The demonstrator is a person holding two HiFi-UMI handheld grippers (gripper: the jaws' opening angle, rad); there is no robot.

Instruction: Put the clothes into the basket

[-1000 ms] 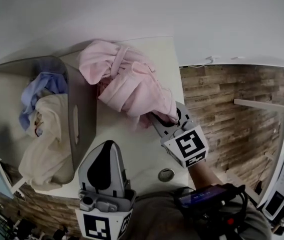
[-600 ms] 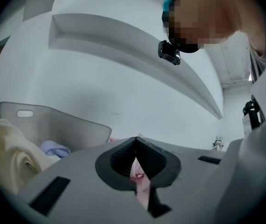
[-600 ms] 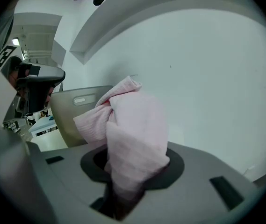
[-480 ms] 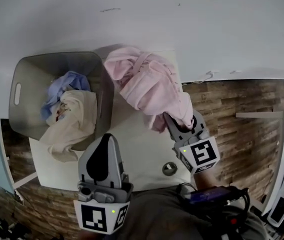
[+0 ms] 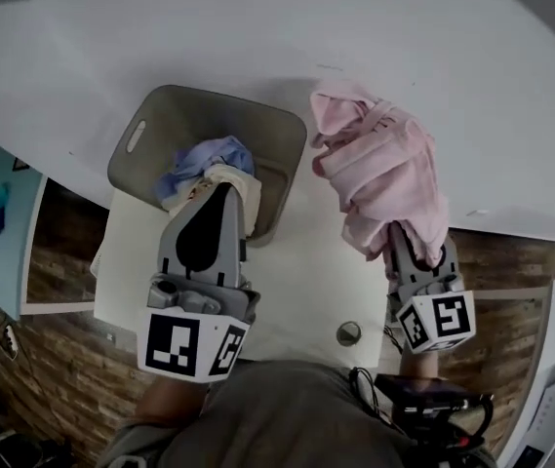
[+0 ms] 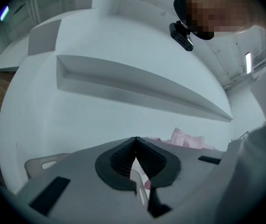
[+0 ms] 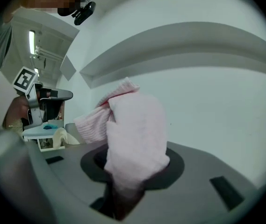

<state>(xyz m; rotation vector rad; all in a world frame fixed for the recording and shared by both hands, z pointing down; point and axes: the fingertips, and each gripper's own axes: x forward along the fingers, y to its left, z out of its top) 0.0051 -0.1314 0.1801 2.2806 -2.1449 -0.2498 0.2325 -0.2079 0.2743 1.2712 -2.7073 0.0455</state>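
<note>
The left gripper (image 5: 223, 191) is a broad grey plastic wedge with a black teardrop inset (ribbed dark pads line its jaws); the right gripper (image 5: 416, 252) is grey too. Each carries a white cube (image 5: 191, 344) printed with black square markers. The person wears a grey top (image 5: 277, 417).

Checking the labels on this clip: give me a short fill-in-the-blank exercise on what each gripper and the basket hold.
The right gripper is shut on a ____ garment.
The left gripper is shut and holds ____.
In the basket lie a cream cloth and a ____ cloth.
Missing words: pink; nothing; blue.
</note>
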